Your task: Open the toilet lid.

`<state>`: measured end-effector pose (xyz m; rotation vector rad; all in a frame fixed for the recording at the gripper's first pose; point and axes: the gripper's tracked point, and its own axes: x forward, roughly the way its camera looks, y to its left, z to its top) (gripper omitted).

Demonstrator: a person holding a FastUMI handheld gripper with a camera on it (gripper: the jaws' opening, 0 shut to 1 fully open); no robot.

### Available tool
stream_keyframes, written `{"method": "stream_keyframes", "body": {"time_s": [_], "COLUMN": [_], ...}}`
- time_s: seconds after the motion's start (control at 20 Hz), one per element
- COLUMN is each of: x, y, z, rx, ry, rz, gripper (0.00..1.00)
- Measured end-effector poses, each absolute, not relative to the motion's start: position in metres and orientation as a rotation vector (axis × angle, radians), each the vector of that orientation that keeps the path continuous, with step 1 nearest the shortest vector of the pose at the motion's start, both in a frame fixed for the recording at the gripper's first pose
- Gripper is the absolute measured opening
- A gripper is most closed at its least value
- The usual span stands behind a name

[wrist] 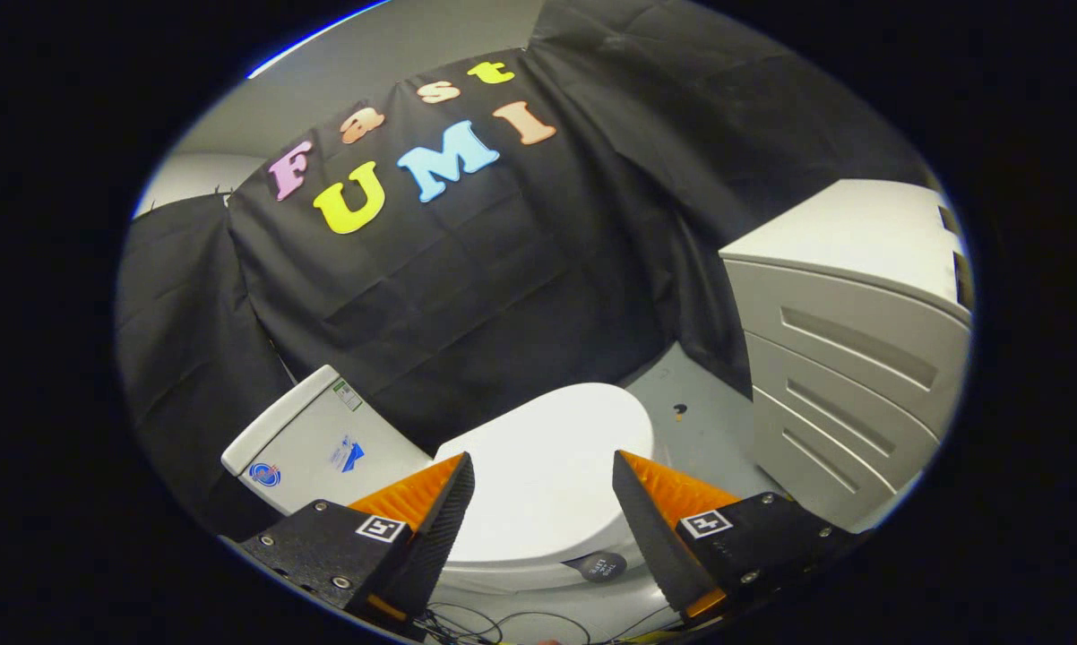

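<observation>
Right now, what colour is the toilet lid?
White, plain; the toilet lid shows clearly in the gripper view.

The gripper (543,502) hangs with its fingers spread wide, nothing between them but open air above the closed toilet lid (547,466). The tank (310,439) blocks its left, a white drawer cabinet (848,358) its right, with bare floor (704,421) between lid and cabinet.

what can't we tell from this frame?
- Toilet lid near rim, gripper view: fingers cover both sides, so the grip edge is unclear.
- Tank stickers: too small.
- Round tag below the lid: too small.
- Gripper open, above the lid; contact unclear.
</observation>
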<state>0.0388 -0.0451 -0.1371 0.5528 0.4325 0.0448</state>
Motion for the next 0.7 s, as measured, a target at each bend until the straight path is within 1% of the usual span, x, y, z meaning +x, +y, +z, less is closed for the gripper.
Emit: {"method": "stream_keyframes", "body": {"time_s": [0.25, 0.45, 0.7], "x": [0.035, 0.03, 0.02], "y": [-0.047, -0.047, -0.029], "z": [-0.19, -0.224, -0.261], "rx": [0.707, 0.781, 0.863], "ry": [0.586, 0.658, 0.769], "rz": [0.034, 0.023, 0.07], "gripper": [0.95, 0.95, 0.95]}}
